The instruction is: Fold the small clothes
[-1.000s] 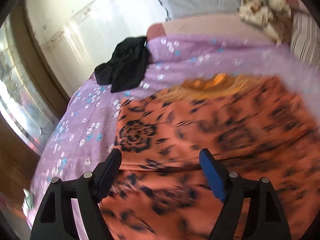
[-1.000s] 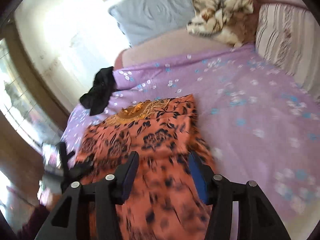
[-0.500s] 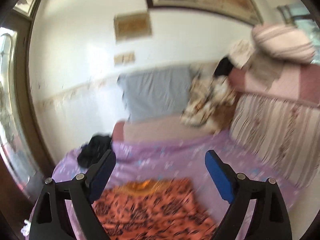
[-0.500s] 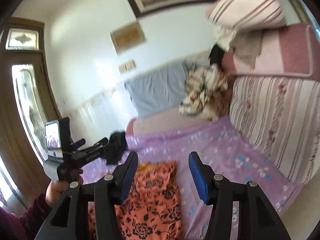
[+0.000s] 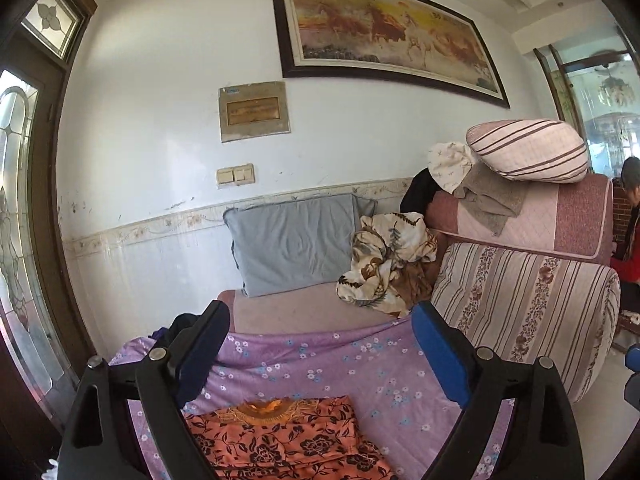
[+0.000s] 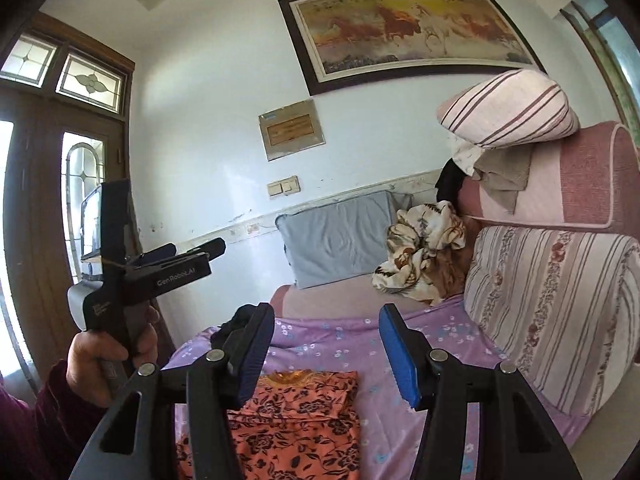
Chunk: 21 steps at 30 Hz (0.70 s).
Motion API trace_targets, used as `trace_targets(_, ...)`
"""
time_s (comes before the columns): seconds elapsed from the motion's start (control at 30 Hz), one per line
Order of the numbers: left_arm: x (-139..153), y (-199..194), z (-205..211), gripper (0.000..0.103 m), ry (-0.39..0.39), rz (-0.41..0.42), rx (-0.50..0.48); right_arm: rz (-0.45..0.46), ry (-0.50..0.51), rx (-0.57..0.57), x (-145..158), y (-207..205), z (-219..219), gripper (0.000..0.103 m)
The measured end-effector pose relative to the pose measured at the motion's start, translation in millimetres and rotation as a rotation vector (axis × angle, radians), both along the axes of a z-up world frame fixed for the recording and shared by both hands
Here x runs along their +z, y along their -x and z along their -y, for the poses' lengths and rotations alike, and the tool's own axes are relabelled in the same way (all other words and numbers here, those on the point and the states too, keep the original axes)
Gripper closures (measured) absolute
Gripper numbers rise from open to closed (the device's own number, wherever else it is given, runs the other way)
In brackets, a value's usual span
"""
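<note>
An orange garment with a black flower print point(image 5: 280, 440) lies folded flat on the purple flowered sheet point(image 5: 320, 356); it also shows in the right wrist view point(image 6: 296, 420). My left gripper point(image 5: 320, 344) is open and empty, raised well above and behind the garment. My right gripper point(image 6: 326, 350) is open and empty, also raised above it. The left gripper point(image 6: 196, 250) shows in the right wrist view, held in a hand at the left. A black garment point(image 6: 240, 318) lies at the sheet's far left corner.
A grey pillow point(image 5: 296, 240) leans on the wall. A crumpled patterned cloth point(image 5: 384, 264) lies beside a striped cushion stack point(image 5: 528, 300) on the right. A wooden door point(image 6: 36, 200) is at the left. A person point(image 5: 630, 216) sits at far right.
Both grippers have lifted up and back from just over the orange garment, so the views now show the wall and picture. The garment stays flat on the sheet.
</note>
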<state>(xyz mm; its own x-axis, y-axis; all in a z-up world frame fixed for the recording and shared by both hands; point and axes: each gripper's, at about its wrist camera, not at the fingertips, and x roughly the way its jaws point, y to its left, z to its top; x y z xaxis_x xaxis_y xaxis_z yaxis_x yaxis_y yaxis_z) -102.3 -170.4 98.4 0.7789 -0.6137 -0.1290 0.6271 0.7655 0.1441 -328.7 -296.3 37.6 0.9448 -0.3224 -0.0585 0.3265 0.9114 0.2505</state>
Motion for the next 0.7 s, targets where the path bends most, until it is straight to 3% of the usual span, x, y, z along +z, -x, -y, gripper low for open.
trace_targets(0.23,-29,-8,6,0.010,-0.105,0.058,0.091,-0.003,-0.039,0.036,-10,-10,5,0.044)
trace_targets(0.5,-81,-40,14,0.010,-0.242,-0.061,0.121,-0.045,-0.152,0.061,-35,-33,26,0.044)
trace_targets(0.7,-98,-67,11,0.010,-0.256,-0.177,0.147,-0.070,-0.178,0.071,-47,-49,31,0.044)
